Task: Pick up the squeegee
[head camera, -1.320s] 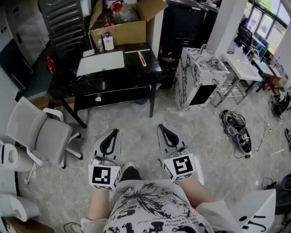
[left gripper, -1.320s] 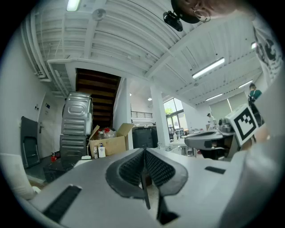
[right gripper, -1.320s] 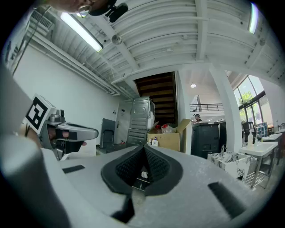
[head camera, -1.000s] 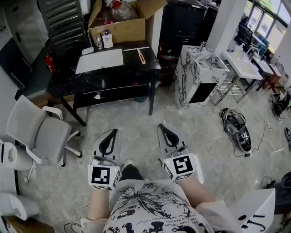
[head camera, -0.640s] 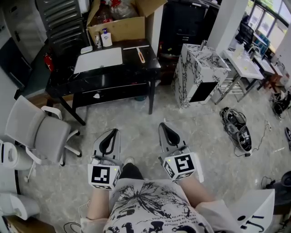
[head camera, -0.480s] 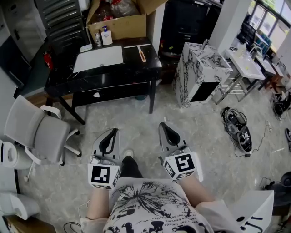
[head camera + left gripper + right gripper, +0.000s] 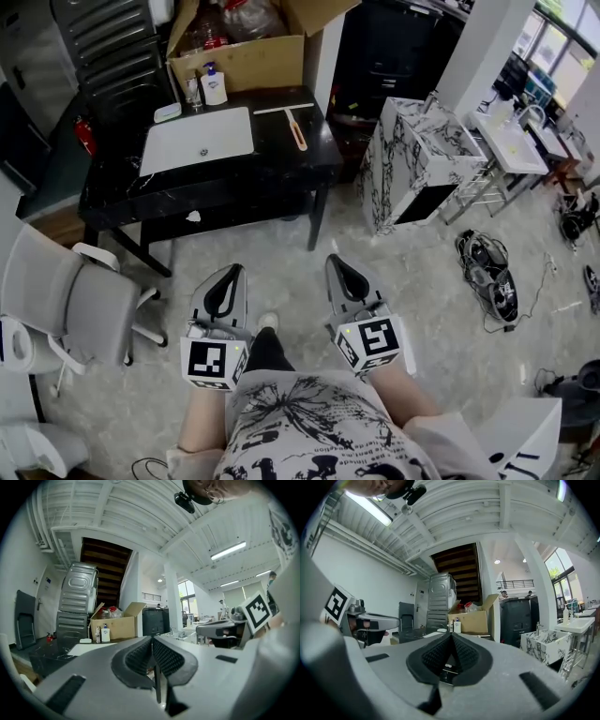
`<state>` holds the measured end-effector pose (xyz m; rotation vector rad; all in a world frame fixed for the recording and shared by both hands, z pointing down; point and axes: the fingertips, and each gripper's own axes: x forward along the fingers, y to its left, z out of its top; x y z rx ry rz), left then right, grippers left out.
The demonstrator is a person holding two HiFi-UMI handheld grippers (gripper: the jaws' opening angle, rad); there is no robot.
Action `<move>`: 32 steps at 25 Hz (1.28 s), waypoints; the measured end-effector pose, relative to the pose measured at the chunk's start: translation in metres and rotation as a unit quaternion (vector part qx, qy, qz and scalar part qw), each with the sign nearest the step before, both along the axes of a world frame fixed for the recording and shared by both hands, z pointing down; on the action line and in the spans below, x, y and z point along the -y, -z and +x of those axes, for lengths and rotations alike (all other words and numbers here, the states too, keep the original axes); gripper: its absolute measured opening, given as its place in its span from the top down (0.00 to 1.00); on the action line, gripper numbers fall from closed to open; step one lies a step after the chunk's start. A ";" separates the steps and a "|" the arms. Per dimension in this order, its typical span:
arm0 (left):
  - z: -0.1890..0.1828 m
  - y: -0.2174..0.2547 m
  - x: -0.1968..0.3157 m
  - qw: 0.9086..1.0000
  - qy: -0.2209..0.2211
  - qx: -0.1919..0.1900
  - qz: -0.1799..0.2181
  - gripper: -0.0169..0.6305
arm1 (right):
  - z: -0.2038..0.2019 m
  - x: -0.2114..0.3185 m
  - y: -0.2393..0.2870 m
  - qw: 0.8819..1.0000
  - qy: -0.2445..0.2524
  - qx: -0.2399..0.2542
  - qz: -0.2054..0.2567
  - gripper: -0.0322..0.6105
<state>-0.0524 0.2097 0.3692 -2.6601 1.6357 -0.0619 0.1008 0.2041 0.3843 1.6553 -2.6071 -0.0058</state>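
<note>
Workshop floor [image 7: 394, 272] of pale stone, seen from above, with two handheld claws held level side by side over it. To the left of the left gripper [image 7: 230, 274] stands one grey office chair [image 7: 70, 300]. The left gripper's jaws are pressed together, ribbed pads [image 7: 140, 657] meeting, with nothing between them.

Well ahead of both grippers stands one black table [image 7: 314, 164]. Set into its top, ahead and left of the left gripper, is one white sink [image 7: 199, 141], showing only its drain. Beyond the sink, at the table's far edge, stand one small flat dish [image 7: 168, 112], one clear glass [image 7: 192, 92] and one white pump bottle [image 7: 214, 88]. Behind them, one open cardboard box [image 7: 248, 64] holds crumpled clear plastic and bottles with red caps; their number cannot be told.

The squeegee [image 7: 296, 133], one only, lies flat on the tabletop just right of the sink. Its orange handle points toward the grippers and its white blade is at the far end. It is well apart from both grippers, ahead of the gap between them.

The right gripper [image 7: 336, 266] is likewise closed, its pads [image 7: 465, 654] together and empty. Ahead and right of it stands one marbled cabinet [image 7: 417, 164], and farther right one white washbasin [image 7: 511, 141] on a metal frame. To the right of the right gripper, a tangle of black cables [image 7: 487, 281] lies on the floor.
</note>
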 end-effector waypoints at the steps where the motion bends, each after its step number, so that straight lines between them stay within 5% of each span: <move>1: -0.003 0.000 0.018 1.000 -0.004 -0.002 -0.001 0.95 | -0.003 0.017 0.000 1.000 -0.004 -0.001 -0.001 0.97; 16: -0.070 -0.002 0.259 0.999 -0.038 0.002 -0.016 0.95 | -0.067 0.250 -0.005 0.999 -0.038 -0.010 -0.018 0.97; 32: -0.044 -0.013 0.422 0.999 -0.018 0.009 -0.030 0.95 | -0.037 0.440 -0.034 0.997 -0.023 -0.018 -0.068 0.97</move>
